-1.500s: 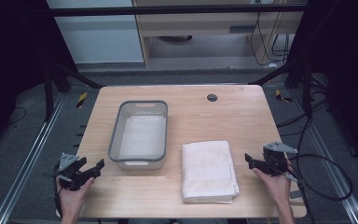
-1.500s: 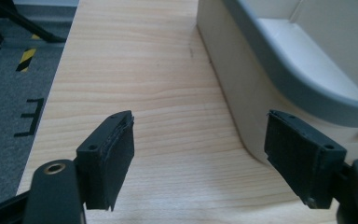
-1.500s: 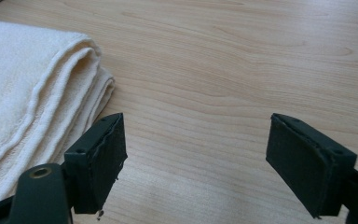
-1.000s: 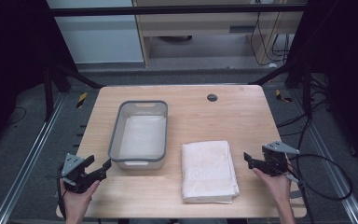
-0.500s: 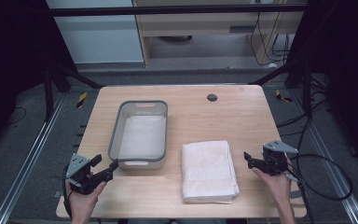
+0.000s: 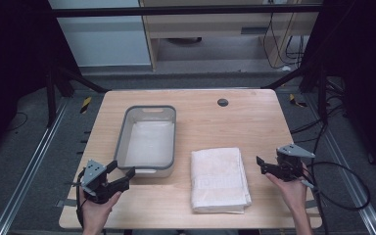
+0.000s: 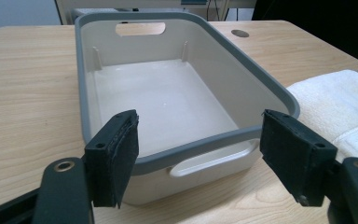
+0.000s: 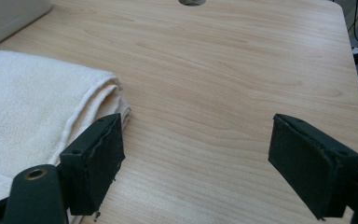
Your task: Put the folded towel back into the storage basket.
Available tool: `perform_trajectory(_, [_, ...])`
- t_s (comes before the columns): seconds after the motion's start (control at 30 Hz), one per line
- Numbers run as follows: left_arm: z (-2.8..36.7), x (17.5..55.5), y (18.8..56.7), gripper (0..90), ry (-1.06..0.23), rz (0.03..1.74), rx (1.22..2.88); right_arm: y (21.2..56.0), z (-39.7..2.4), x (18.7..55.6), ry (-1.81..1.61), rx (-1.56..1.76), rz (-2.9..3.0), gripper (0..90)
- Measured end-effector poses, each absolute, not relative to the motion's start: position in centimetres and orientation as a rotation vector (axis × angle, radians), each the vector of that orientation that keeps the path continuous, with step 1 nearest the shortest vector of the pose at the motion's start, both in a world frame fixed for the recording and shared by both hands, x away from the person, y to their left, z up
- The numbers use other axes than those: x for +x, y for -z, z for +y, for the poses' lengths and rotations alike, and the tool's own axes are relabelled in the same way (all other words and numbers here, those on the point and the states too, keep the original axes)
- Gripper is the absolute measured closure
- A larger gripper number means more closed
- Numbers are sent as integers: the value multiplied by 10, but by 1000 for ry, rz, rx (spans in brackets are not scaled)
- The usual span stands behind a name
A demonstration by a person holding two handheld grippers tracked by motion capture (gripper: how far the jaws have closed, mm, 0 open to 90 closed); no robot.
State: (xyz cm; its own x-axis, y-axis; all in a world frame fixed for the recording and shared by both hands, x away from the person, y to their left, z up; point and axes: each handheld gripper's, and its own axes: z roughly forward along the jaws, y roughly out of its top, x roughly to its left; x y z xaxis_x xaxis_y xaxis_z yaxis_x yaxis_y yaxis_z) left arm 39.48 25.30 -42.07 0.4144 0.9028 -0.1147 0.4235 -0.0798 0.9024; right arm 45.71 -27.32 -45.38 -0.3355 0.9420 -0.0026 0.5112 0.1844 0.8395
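- Left claw [image 6: 123, 175] has moved in from the surface's [image 6: 245, 122] left edge toward the bin [image 6: 147, 169], now just at its near end.
- Left claw wide open, holding nothing.
- Right claw [image 6: 262, 165] wide open, empty, beside folded towel [image 6: 219, 178].
- Bin sits left of towel.

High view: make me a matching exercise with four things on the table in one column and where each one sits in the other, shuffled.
Things:
1. bin
2. towel
3. left gripper
4. right gripper

Places:
A. at the table's right edge, just right of the folded cloth
B. at the near left, jaws open toward the grey-rimmed container's near end
C. left of the middle, empty
D. near the front edge, right of the container

Pairs: 1-C, 2-D, 3-B, 4-A
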Motion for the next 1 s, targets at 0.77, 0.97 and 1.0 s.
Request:
perform_trajectory(0.77, [197, 406, 406, 259, -558, 1056, 1742, 422, -262, 472, -1188, 1338, 1970, 192])
perform_trajectory(0.97, [174, 407, 409, 255, -552, 1015, 1780, 425, -252, 476, -1231, 1342, 1998, 194])
perform_trajectory(1.0, [168, 406, 411, 255, -547, 1002, 1798, 425, -251, 476, -1222, 1338, 2003, 194])
